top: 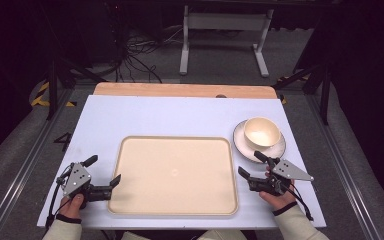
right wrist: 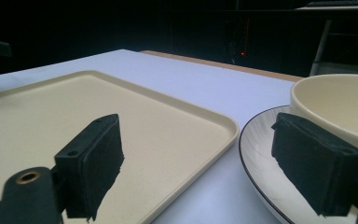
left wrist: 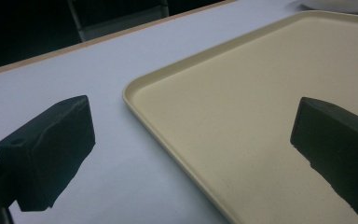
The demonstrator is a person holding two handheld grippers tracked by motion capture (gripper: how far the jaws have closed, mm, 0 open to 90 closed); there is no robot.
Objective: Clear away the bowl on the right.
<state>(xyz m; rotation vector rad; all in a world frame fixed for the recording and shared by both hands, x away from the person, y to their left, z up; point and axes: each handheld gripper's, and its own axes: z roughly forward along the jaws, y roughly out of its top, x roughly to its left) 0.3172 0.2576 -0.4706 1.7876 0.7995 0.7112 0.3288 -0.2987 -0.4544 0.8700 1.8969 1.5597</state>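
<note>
- Plate (top: 244,149) at right of frame, its near rim partly hidden behind the right gripper (top: 252,165); possibly touching
- Bowl (top: 262,132) sits on it
- Both grippers, left gripper (top: 103,170) too, gape empty beside the bare tray (top: 175,172)

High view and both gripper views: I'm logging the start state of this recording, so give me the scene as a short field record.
surface: white table
tray: beige tray, centre, empty
bowl: cream bowl, empty, sitting on plate
plate: white plate, right of tray
left gripper: left gripper, open, at tray's left edge
right gripper: right gripper, open, near plate, holding nothing
</note>
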